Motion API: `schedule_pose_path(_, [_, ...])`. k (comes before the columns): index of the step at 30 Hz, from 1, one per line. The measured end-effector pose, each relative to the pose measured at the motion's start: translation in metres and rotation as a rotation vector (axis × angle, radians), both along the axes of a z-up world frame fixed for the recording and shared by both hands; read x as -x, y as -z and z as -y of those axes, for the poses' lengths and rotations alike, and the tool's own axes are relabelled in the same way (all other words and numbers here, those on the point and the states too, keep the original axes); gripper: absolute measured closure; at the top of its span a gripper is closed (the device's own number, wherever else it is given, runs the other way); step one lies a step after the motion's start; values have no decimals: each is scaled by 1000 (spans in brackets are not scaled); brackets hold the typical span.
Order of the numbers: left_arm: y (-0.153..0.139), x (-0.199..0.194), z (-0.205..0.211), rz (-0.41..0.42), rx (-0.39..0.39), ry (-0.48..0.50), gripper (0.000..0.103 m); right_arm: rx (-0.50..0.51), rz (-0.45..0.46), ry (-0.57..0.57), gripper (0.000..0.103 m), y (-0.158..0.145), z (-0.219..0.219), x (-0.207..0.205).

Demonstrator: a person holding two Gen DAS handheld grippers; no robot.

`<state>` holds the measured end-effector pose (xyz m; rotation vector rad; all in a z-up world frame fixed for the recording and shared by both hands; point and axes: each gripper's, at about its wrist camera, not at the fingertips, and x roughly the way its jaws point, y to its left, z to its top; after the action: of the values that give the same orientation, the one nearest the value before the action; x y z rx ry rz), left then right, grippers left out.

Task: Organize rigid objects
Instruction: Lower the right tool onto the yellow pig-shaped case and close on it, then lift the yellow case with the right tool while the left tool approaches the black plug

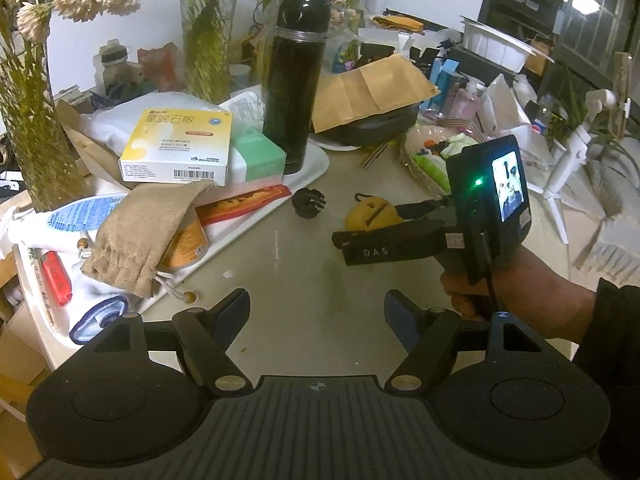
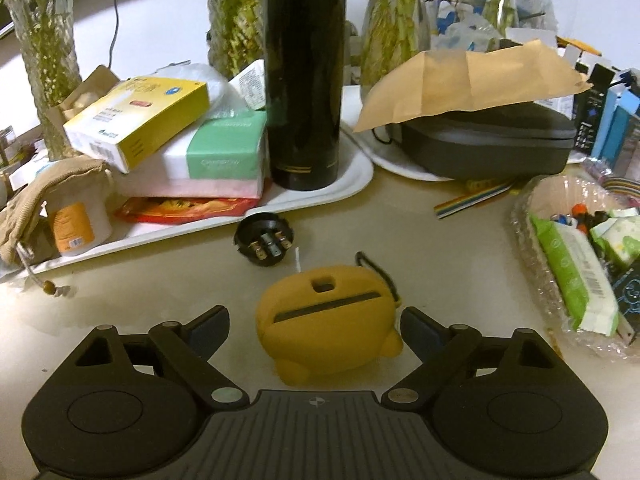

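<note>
A yellow rubbery case (image 2: 328,320) with a slot and a black loop lies on the beige table, between the fingers of my right gripper (image 2: 314,320). The jaws stand open around it; the left pad is clearly apart from it and the right pad is close beside it. Just beyond lies a small black round part (image 2: 264,240) with metal pins. In the left wrist view the right gripper (image 1: 368,226) reaches in from the right, held by a hand, with the yellow case (image 1: 370,212) at its tips. My left gripper (image 1: 316,300) hangs open over bare table, holding nothing.
A white tray (image 2: 352,184) at the left holds a black flask (image 2: 304,80), a yellow box (image 2: 136,120), a tissue pack, a red packet and a burlap pouch (image 1: 140,232). A dark case under a brown envelope (image 2: 488,148) is behind; a clear basket (image 2: 532,200) stands right. Vases line the back.
</note>
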<state>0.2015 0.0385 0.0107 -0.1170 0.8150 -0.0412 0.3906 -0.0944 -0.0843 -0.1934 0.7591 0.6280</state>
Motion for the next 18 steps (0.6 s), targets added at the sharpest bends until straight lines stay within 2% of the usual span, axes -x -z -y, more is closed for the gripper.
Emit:
schedule_pose_path(3, [1,0,0,-1,-1,1,29,-7,-3,12,11,2,4,-3])
schedule_pose_path(7, [1,0,1,-2,-1,2,29,-33,-39,3,28,1,6,-6])
schedule_pose_path(13, [2,0,3,-5,-6,10,29,-22,-11,0,29,-4,5,1])
schedule_pose_path(18, [3,0,4,-6,-9,13,29,-40,64,-30,29,-26,8,13])
